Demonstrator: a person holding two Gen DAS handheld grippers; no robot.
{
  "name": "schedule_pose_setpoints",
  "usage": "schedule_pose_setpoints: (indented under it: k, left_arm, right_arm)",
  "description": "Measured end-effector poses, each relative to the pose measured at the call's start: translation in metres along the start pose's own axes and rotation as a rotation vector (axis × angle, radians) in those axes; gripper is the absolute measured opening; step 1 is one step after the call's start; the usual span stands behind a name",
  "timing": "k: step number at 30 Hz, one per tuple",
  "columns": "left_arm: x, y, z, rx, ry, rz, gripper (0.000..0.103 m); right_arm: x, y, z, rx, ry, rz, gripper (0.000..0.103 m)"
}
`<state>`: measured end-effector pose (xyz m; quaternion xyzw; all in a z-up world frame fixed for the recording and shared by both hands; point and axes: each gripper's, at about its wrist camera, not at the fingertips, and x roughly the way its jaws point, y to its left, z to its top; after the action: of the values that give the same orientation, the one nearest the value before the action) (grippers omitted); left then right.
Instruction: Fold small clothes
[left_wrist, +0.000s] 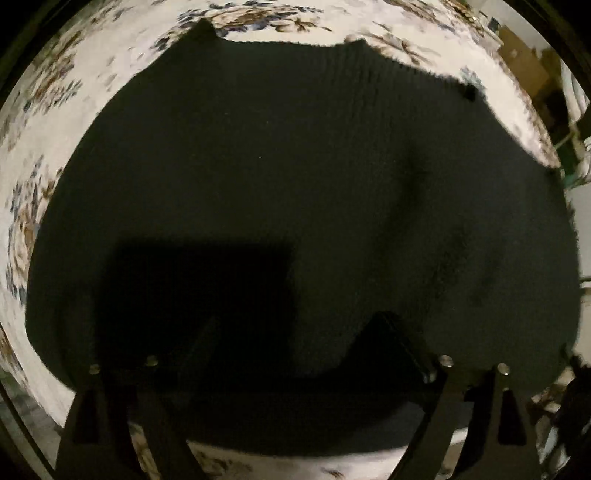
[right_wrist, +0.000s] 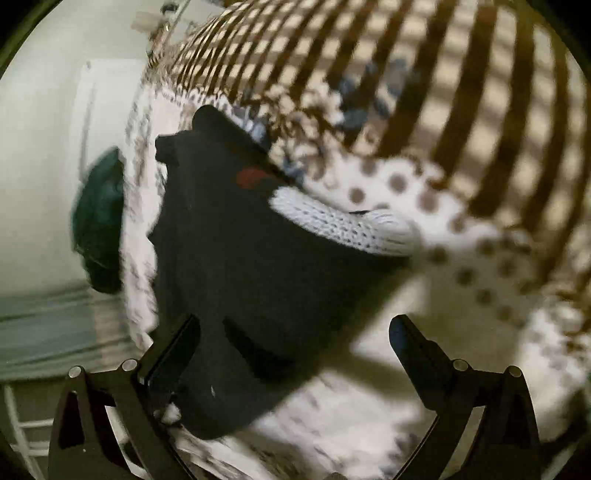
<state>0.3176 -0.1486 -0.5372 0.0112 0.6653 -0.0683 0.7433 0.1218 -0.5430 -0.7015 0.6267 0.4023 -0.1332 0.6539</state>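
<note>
Both sets of jaws wide, nothing held: left gripper (left_wrist: 295, 332) hangs over the black garment (left_wrist: 295, 166), spread flat on the floral bed (left_wrist: 92, 92); right gripper (right_wrist: 295, 339) beside a dark pile (right_wrist: 240, 258). Folding's barely begun.

Left gripper (left_wrist: 295, 339) and right gripper (right_wrist: 295, 332) jaws spread wide.

A floral bedsheet (left_wrist: 92, 110) covers the surface. At 12 to 2 o'clock in the right wrist view stands a slatted headboard (right_wrist: 424, 74); at 9 o'clock, a white wall (right_wrist: 40, 166).
</note>
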Motion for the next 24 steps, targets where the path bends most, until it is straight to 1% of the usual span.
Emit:
schedule_pose_setpoints:
  k: [1,2,3,5,6,7,9,12,14,15,16,17,19,21,24]
  left_arm:
    - [0.002,-0.002,0.002,0.008,-0.005,0.001,0.100]
    - [0.005,-0.004,0.004,0.019,-0.009,0.011,0.103]
    - [0.007,-0.006,0.006,0.025,-0.013,0.019,0.103]
    - [0.010,-0.008,0.010,0.031,-0.016,0.028,0.103]
    - [0.011,-0.008,0.012,0.031,-0.017,0.027,0.103]
    - [0.013,-0.008,0.014,0.028,-0.021,0.023,0.103]
    - [0.015,-0.008,0.015,0.028,-0.032,0.022,0.103]
    - [0.016,-0.011,0.015,0.043,-0.053,0.029,0.103]
    - [0.017,-0.012,0.014,0.053,-0.062,0.031,0.103]
    - [0.018,-0.013,0.013,0.055,-0.062,0.028,0.103]
    - [0.018,-0.013,0.013,0.056,-0.061,0.025,0.103]
    - [0.019,-0.010,0.016,0.058,-0.062,0.024,0.103]
    - [0.019,-0.010,0.015,0.062,-0.066,0.022,0.103]
    - [0.019,-0.010,0.015,0.063,-0.069,0.021,0.103]
    - [0.020,-0.006,0.013,0.064,-0.074,0.021,0.103]
  right_arm:
    - [0.008,-0.005,0.002,0.019,-0.021,0.023,0.103]
    - [0.015,-0.009,0.003,0.036,-0.042,0.056,0.103]
    - [0.018,-0.011,0.003,0.047,-0.065,0.078,0.103]
    - [0.019,-0.011,0.001,0.075,-0.131,0.150,0.103]
    - [0.018,-0.009,0.001,0.084,-0.158,0.191,0.103]
    - [0.018,-0.007,0.001,0.089,-0.184,0.211,0.103]
    - [0.024,-0.004,0.003,0.090,-0.207,0.212,0.103]
    - [0.036,-0.007,0.005,0.108,-0.233,0.183,0.103]
    - [0.035,-0.003,0.002,0.117,-0.251,0.171,0.103]
    - [0.034,-0.001,0.000,0.111,-0.253,0.151,0.103]
    - [0.035,0.000,-0.003,0.112,-0.260,0.130,0.094]
    - [0.035,0.002,-0.005,0.115,-0.270,0.121,0.081]
    - [0.032,0.002,-0.010,0.125,-0.276,0.108,0.071]
    - [0.029,0.006,-0.009,0.131,-0.287,0.100,0.066]
    - [0.024,0.009,-0.013,0.144,-0.300,0.086,0.064]
